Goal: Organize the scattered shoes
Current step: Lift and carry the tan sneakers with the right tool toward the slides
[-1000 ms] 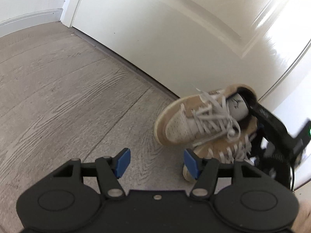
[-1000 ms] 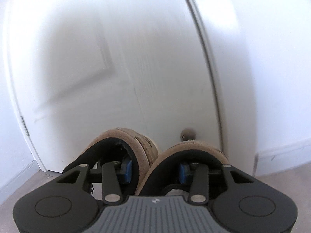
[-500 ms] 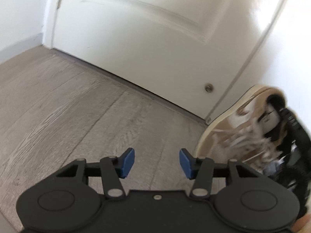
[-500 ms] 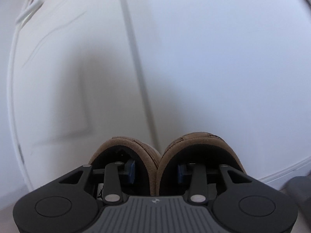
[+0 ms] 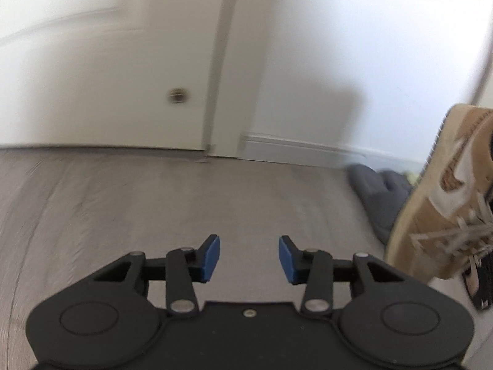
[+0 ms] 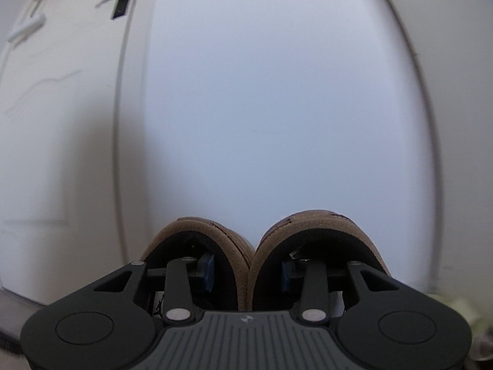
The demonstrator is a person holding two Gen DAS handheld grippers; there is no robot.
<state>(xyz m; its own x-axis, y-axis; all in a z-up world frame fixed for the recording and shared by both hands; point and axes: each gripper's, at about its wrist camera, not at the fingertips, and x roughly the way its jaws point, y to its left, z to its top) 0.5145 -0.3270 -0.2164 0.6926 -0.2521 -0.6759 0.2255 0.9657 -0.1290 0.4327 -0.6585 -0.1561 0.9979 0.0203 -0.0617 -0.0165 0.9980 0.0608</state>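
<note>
Tan suede sneakers [image 6: 249, 262] hang pinched together, one finger inside each collar, from the right gripper [image 6: 248, 269]; left gripper [image 5: 249, 257] gapes empty over grey floorboards [image 5: 123, 215]. Any slackening drops both.

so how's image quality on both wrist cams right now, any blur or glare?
Left wrist: motion smear on the door, baseboard and grey item; left gripper sharp. Right wrist: flat, washed-out wall, strong fisheye bowing of the trim; tan sneakers and right gripper in focus. No hard glare.
</note>
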